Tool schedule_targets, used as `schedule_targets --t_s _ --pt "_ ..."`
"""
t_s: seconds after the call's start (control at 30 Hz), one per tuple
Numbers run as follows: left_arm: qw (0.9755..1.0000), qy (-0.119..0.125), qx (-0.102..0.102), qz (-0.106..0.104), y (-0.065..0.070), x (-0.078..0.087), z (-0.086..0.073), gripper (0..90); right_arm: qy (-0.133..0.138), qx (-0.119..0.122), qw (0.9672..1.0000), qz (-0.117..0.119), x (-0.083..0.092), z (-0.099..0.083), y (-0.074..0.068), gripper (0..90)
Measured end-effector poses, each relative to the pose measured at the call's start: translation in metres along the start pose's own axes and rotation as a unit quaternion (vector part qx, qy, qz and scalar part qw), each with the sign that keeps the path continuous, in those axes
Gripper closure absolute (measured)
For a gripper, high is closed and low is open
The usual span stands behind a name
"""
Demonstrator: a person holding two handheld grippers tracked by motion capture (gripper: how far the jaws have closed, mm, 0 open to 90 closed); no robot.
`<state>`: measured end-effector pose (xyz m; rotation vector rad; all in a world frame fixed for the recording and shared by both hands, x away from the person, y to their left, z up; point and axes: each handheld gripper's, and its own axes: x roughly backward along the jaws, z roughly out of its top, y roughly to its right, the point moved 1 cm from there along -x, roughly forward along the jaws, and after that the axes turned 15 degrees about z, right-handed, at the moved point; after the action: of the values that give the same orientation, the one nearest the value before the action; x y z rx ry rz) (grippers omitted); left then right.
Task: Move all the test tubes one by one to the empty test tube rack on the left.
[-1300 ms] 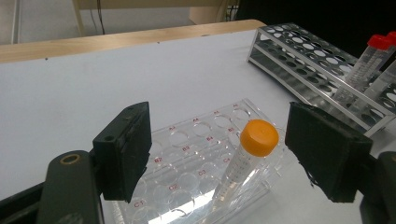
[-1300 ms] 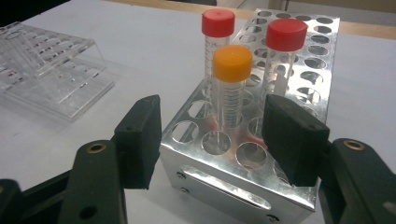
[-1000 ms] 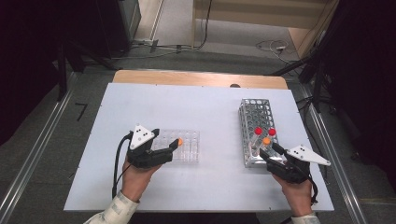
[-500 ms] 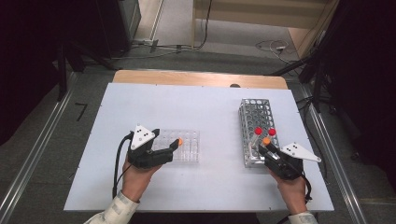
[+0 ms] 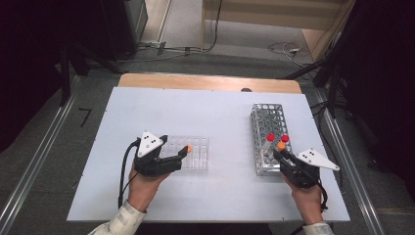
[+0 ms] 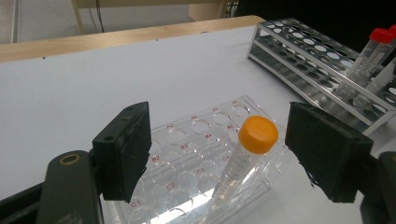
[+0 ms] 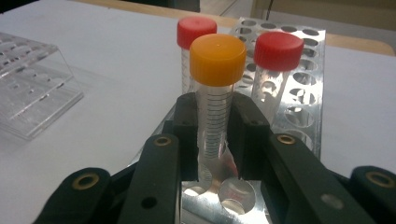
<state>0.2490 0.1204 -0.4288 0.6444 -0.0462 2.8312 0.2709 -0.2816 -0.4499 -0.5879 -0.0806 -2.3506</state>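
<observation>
The orange-capped tube (image 7: 215,100) in the metal rack (image 5: 264,120) stands nearly upright, long axis vertical, cap up, in a hole at the rack's near end on the right side of the tabletop (image 5: 215,110), just in front of two red-capped tubes (image 7: 278,70). The right claw (image 7: 212,135) has just been closing, and its two black jaws now pinch this tube's clear body below the cap, one pad on each side. A second orange-capped tube (image 6: 245,161) sits in the clear plastic rack (image 6: 187,158) on the left part of the tabletop; it leans, its cap tipped toward the metal rack and its lower end down in a hole near the rack's front edge. The left claw (image 6: 229,154) is spread wide around this tube, jaws well apart on either side, neither pad touching it.
</observation>
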Motion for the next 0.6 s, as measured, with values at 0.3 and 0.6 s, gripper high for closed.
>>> schedule_targets --t_s 0.3,0.6 --pt "1.0 0.006 -0.002 0.002 0.001 0.002 0.001 22.7 0.024 0.014 0.9996 -0.006 0.017 0.016 -0.007 71.9" --pt "0.9999 0.013 0.0 0.004 0.0 0.004 0.003 21.7 0.044 0.02 0.9988 0.001 0.031 0.027 -0.015 71.9"
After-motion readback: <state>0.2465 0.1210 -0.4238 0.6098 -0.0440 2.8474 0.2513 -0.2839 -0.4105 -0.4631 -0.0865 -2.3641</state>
